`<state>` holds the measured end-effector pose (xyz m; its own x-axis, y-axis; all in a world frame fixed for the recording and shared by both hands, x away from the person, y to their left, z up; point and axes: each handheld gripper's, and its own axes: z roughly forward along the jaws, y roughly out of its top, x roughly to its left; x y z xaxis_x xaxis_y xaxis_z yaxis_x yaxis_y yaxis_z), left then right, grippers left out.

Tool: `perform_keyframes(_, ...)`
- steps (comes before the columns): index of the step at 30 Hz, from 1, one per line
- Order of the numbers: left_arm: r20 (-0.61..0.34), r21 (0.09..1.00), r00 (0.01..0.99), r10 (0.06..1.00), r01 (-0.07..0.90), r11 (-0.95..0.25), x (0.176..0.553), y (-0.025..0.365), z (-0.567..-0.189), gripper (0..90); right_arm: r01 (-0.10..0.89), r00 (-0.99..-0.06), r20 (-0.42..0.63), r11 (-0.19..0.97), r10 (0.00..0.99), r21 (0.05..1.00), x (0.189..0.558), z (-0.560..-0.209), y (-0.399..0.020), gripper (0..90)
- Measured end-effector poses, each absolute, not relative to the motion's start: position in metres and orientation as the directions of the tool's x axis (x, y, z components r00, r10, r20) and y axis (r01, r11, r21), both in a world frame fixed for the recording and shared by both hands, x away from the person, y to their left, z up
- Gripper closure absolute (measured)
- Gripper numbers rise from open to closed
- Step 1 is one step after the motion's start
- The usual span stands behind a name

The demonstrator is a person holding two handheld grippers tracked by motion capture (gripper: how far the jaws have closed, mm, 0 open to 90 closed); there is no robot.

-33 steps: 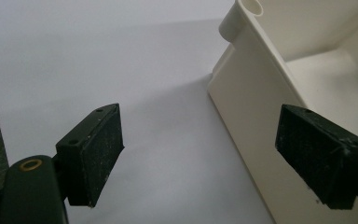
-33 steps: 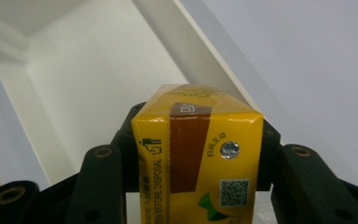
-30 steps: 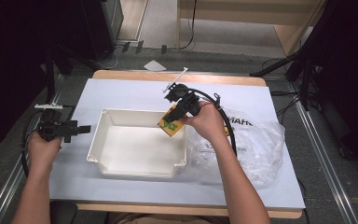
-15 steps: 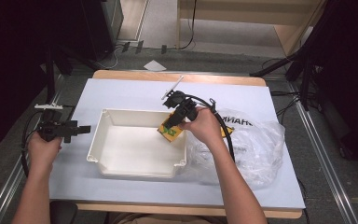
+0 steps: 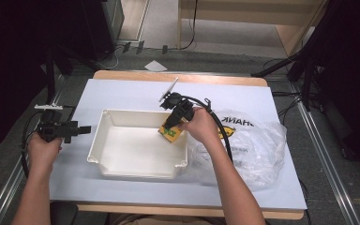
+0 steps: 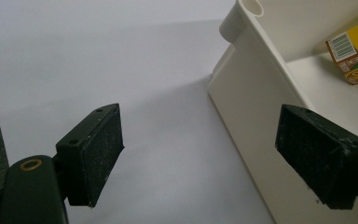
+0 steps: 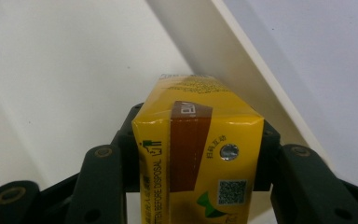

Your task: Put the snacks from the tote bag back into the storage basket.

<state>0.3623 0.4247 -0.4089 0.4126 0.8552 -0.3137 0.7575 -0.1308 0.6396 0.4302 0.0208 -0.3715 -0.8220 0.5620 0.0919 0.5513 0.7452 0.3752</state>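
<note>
Right tongs [image 5: 172, 125] have sunk lower into white plastic tray [image 5: 104, 159], clamped on yellow juice carton [image 7: 196, 154], glossy, boxy, foil straw hole on top. Left tongs [image 5: 83, 129] apart, hovering over pale surface [image 5: 122, 93] beside tray's rounded corner. Crinkled clear plastic bag [image 5: 258, 150] beyond tray's right wall.

- The desk [image 5: 122, 96] has a wooden top, covered by a pale sheet.
- A white rectangular tray [image 5: 104, 150] sits on the sheet, left of centre.
- A clear plastic bag [image 5: 262, 150] with black lettering lies just beside the tray's right side.
</note>
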Motion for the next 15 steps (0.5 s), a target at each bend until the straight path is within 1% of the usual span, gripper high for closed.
perform_keyframes(15,-0.315,0.64,0.409,0.856,0.758,-0.127,0.362,0.426,-0.409,15.7,0.546,-0.827,0.108,0.742,0.552,0.389,0.436,-0.376,0.032,52.3)
